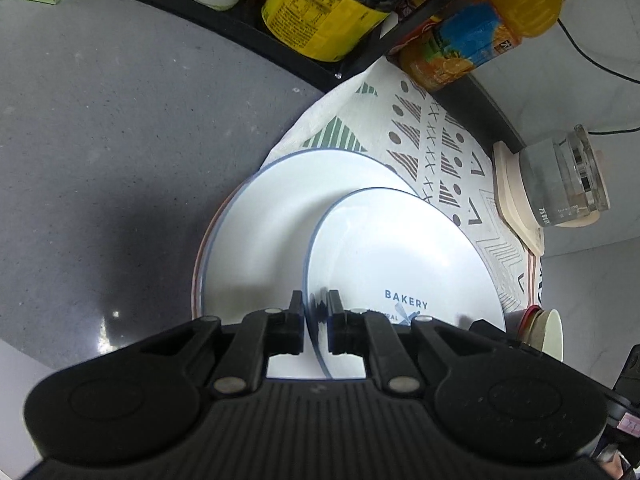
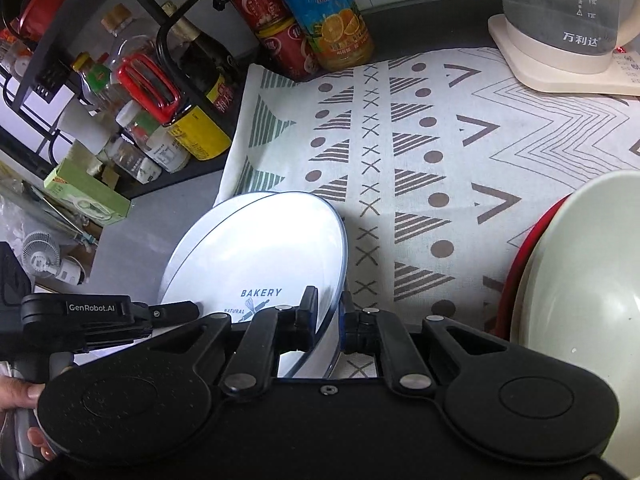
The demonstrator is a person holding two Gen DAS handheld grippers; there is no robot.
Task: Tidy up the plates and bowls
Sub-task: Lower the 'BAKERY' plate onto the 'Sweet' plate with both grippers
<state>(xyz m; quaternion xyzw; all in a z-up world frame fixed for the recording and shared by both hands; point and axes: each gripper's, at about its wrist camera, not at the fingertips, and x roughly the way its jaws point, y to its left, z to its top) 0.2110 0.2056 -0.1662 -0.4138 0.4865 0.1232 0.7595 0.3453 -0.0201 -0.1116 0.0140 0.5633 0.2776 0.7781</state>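
A white plate with a blue rim and the word BAKERY (image 1: 400, 256) is held tilted above a stack of larger white plates (image 1: 276, 216). My left gripper (image 1: 315, 304) is shut on the BAKERY plate's near rim. My right gripper (image 2: 329, 300) is shut on the same plate (image 2: 260, 248) at its right rim. The left gripper's body shows in the right wrist view (image 2: 92, 312). A cream bowl (image 2: 580, 280) nested in a red-rimmed one stands at the right, and it also shows in the left wrist view (image 1: 550, 334).
A patterned cloth (image 2: 440, 140) covers the counter's right part; grey countertop (image 1: 100, 140) lies left. A black rack with bottles and jars (image 2: 160, 92) stands at the back left, an orange juice bottle (image 2: 332, 16) and red cans behind, a glass kettle (image 2: 568, 12) at back right.
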